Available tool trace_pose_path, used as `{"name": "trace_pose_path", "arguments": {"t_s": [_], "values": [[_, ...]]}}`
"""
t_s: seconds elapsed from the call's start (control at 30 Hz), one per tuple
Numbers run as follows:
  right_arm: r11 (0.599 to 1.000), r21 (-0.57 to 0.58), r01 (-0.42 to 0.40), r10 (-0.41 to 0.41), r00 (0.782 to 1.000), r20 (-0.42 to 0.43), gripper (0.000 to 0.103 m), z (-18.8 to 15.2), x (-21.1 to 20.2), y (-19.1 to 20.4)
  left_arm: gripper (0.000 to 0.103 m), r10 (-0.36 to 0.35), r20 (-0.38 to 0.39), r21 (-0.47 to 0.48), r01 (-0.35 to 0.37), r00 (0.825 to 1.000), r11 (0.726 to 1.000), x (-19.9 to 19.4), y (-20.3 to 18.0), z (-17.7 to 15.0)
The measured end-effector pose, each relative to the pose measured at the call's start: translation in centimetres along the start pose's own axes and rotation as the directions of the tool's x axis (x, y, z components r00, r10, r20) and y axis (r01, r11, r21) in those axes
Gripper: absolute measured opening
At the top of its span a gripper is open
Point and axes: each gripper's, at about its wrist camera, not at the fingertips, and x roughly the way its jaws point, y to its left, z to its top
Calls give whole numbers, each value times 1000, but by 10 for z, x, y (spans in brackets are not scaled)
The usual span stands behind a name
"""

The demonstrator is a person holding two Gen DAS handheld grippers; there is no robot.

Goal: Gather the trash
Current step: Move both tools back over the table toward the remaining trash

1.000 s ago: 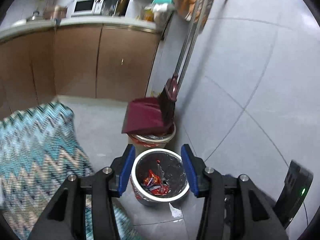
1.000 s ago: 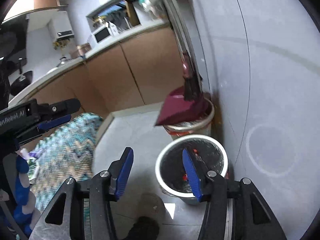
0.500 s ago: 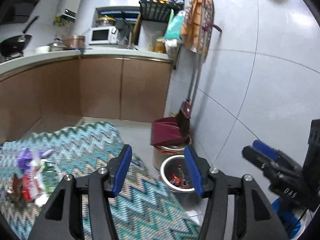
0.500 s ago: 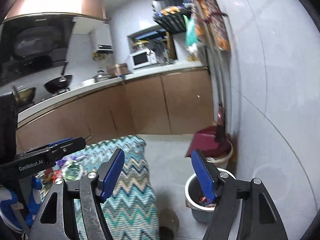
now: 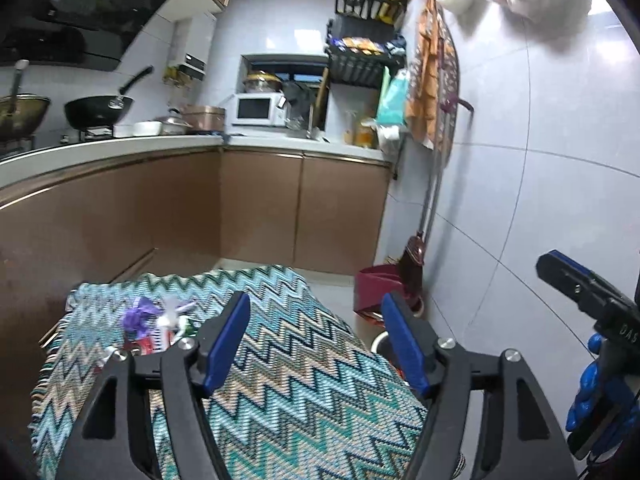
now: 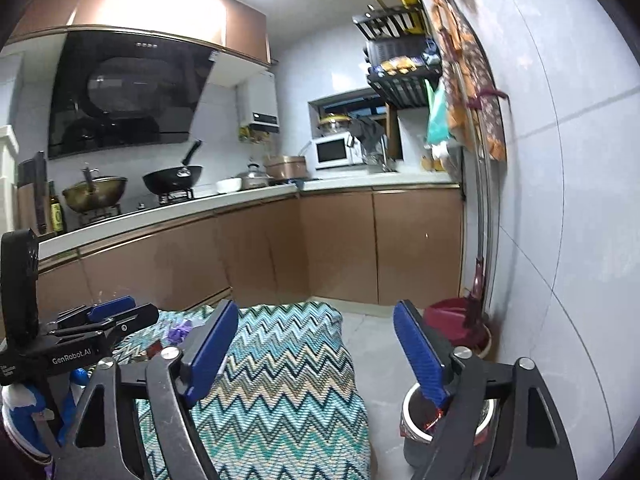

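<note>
A pile of wrappers, purple, white and red, lies at the far left of a table under a zigzag cloth. My left gripper hovers above the cloth, jaws opening, nothing between them. My right gripper is beside it over the cloth's right edge, jaws also opening and empty. The metal trash bin with red wrappers inside stands on the floor at the lower right, partly behind my right finger. The wrappers show small in the right wrist view too.
A dark red dustpan on a second bin and a broom stand against the tiled wall on the right. Brown kitchen cabinets run along the back, with a wok, pots and a microwave on the counter. Grey floor lies between table and wall.
Both grippers rose and swung up from over the trash bin toward the table. Their jaws stand wider now. The wrappers on the cloth have come into view.
</note>
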Motion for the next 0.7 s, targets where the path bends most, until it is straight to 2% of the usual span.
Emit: {"name": "trace_pose_path", "arguments": {"t_s": [0.3,0.5,0.7], "values": [[998,-43,-50,50,999,9,87,7,-15,32,69,91,21,-28,-91,996,995,-46,52,-21],[992,-75,-102,100,994,-33,87,5,5,54,69,200,8,-39,-200,980,979,-61,102,-42],[985,-87,-150,143,986,-86,87,-1,42,73,70,260,-21,-60,-261,965,963,-65,149,-65]]}}
